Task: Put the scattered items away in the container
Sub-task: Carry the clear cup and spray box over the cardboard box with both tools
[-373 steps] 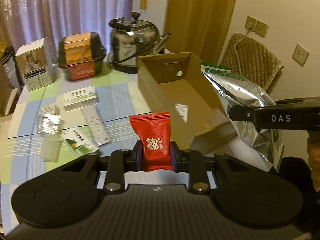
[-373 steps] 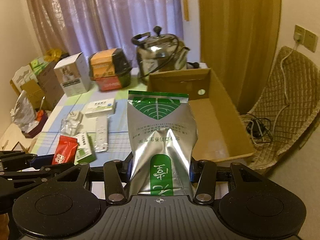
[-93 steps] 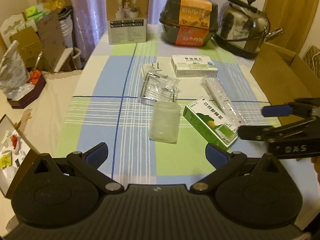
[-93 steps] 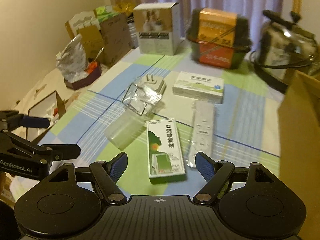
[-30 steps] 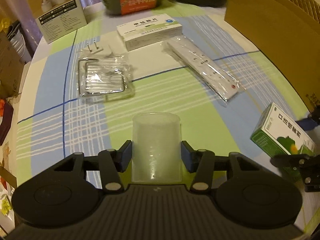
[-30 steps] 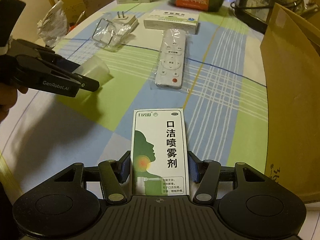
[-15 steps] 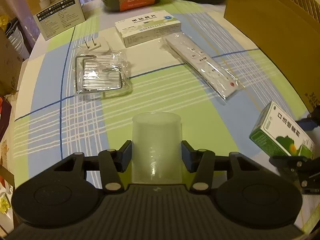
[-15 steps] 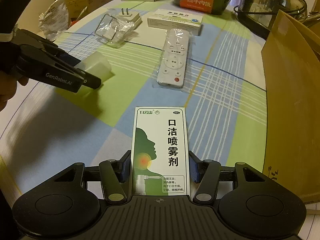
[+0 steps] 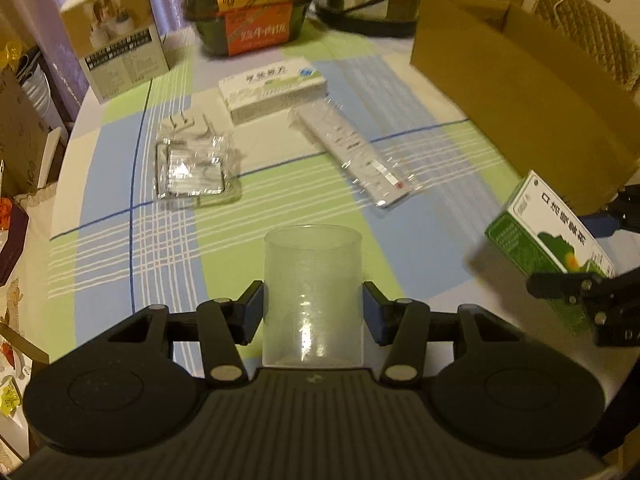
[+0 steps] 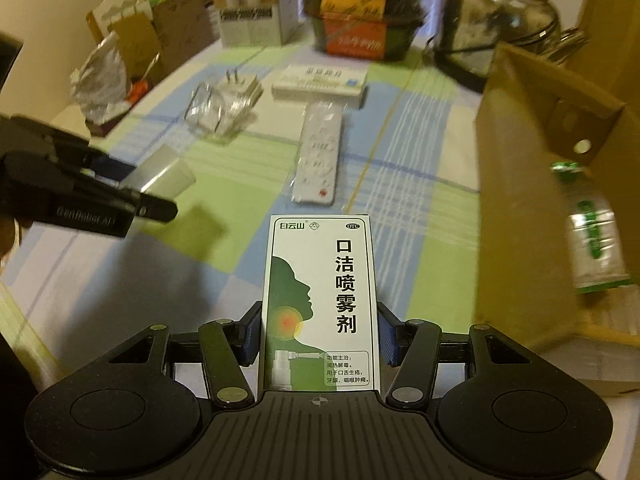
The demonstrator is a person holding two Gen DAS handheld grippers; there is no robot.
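My left gripper [image 9: 313, 311] is shut on a frosted plastic cup [image 9: 313, 292], held above the checked tablecloth. My right gripper [image 10: 319, 332] is shut on a green and white spray box [image 10: 319, 304]; that box [image 9: 550, 240] also shows at the right of the left wrist view. The open cardboard box [image 9: 524, 92] stands at the table's right side, with a silver and green pouch [image 10: 592, 228] inside it. On the cloth lie a wrapped remote [image 9: 356, 160], a white medicine box [image 9: 274, 88], a wire rack in clear wrap [image 9: 192, 168] and a white plug [image 9: 182, 124].
Along the far edge stand a white product box [image 9: 120, 56], a black container with an orange label [image 9: 252, 4] and a steel kettle [image 10: 500, 20]. Cartons and a foil bag [image 10: 104, 80] sit off the table's left side.
Both grippers have lifted their loads higher off the table and the views have tilted up. The spray box has moved closer to the cardboard box.
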